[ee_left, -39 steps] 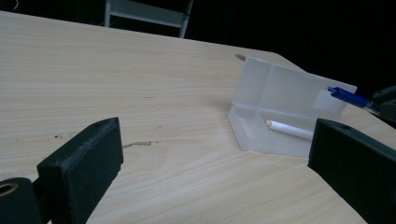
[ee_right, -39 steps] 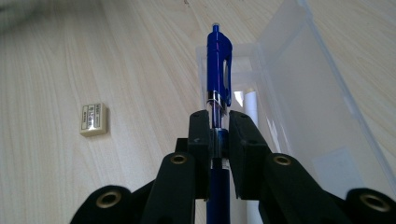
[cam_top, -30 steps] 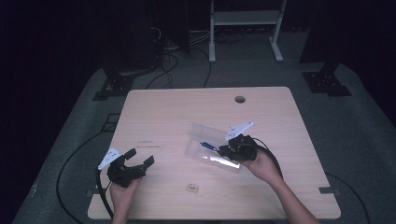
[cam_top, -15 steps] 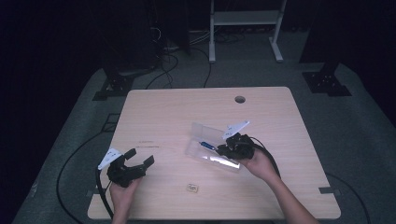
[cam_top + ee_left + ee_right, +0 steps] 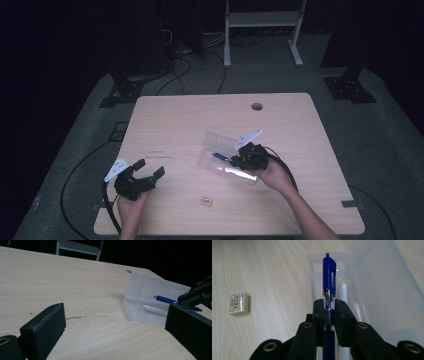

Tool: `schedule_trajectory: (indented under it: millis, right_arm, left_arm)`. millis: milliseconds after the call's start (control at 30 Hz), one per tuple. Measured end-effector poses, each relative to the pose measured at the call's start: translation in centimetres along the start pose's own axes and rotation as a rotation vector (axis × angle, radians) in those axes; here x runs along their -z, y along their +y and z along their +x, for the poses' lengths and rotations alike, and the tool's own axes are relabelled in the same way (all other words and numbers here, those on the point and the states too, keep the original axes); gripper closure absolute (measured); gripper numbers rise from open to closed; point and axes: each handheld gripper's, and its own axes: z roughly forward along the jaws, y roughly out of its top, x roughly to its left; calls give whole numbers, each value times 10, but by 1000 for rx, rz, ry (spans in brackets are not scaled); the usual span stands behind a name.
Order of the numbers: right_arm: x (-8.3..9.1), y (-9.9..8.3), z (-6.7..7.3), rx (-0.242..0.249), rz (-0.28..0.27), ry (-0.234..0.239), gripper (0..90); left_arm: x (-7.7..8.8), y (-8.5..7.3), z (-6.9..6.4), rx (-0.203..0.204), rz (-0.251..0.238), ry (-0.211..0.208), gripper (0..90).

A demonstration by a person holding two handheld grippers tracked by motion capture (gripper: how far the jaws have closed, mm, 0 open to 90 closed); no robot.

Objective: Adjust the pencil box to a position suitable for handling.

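Right gripper view has the clearest look at what's going on: the right gripper point(image 5: 329, 311) has its two black jaws clamped on a blue click pen with a clear barrel and a silver ring point(image 5: 328, 277), the pads pressing on the barrel just below that ring, and the pen pointing straight away from the camera over an open, frosted translucent plastic pencil box point(image 5: 372, 282). Inside the box's tray, just beside the blue pen, lies a slim white pen or pencil point(image 5: 343, 293), lined up with it. Off to the side on the light wooden table point(image 5: 267, 272) sits a small cream rectangular eraser with a printed label point(image 5: 239, 304), well apart from the box. In the high view the right gripper point(image 5: 250, 156) sits at the near edge of the pencil box point(image 5: 220, 147), right of the table's middle, with the lid tilted back away from the person. The eraser point(image 5: 206, 201) is closer to the front edge, between the two hands. The left gripper point(image 5: 145, 175) rests low on the table's left front part, well apart from the box, and in the left gripper view its jaws stand wide apart with nothing but bare tabletop between them, looking across at the box with both pens visible in it.
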Motion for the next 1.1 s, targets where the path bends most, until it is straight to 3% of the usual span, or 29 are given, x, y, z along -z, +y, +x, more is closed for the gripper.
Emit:
schedule_trajectory:
  millis: [533,1100]
  right_arm:
    - [-12,-4,-3,3,39,6,792]
    - [-21,-16,-7,-28,68,14,792]
  left_arm:
    - [1,0,0,0,-3,0,21]
    - [1,0,0,2,-3,-2,21]
